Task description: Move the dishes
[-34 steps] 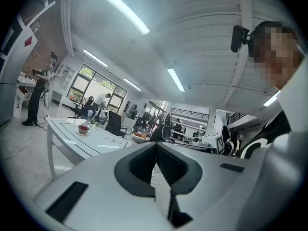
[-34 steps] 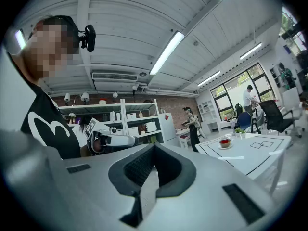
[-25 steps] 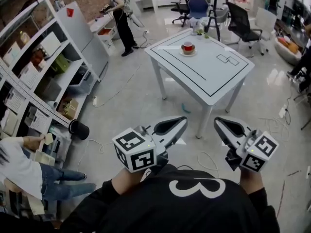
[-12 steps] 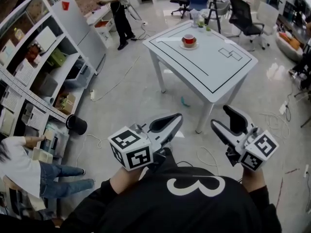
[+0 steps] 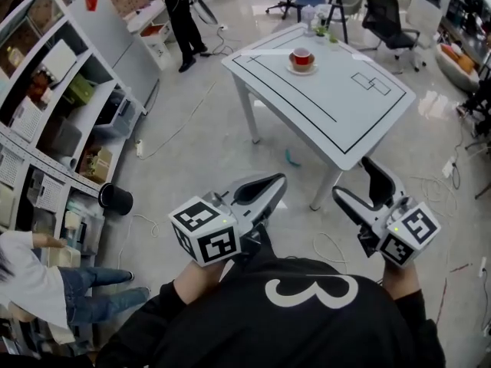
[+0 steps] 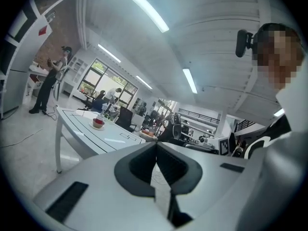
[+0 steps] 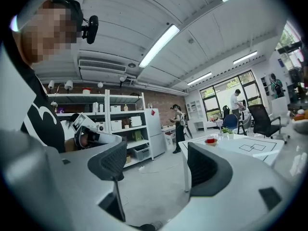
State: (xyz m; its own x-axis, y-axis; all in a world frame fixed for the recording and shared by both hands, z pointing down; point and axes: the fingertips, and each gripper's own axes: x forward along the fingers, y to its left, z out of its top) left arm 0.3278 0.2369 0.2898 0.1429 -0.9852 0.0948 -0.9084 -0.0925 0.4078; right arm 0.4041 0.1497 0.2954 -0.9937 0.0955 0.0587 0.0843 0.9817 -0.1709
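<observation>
A red cup (image 5: 302, 56) stands on a white saucer (image 5: 302, 68) near the far edge of a white table (image 5: 345, 121) marked with black lines. The cup also shows small and far off in the left gripper view (image 6: 98, 122) and in the right gripper view (image 7: 210, 140). My left gripper (image 5: 274, 182) is held level in front of my chest, shut and empty (image 6: 156, 147). My right gripper (image 5: 356, 181) is beside it; its jaws have just been opening and now stand wide apart with nothing between them (image 7: 156, 153). Both are well short of the table.
Open shelving (image 5: 54, 113) with boxes lines the left side, with a black bin (image 5: 115, 198) at its foot. A person crouches at lower left (image 5: 38, 282); another stands at the back (image 5: 180, 14). Office chairs (image 5: 383, 18) stand behind the table. Cables lie on the floor (image 5: 330, 244).
The right gripper's jaws went from shut to wide open. Both grippers and my view moved closer to the table; the left gripper stayed shut.
</observation>
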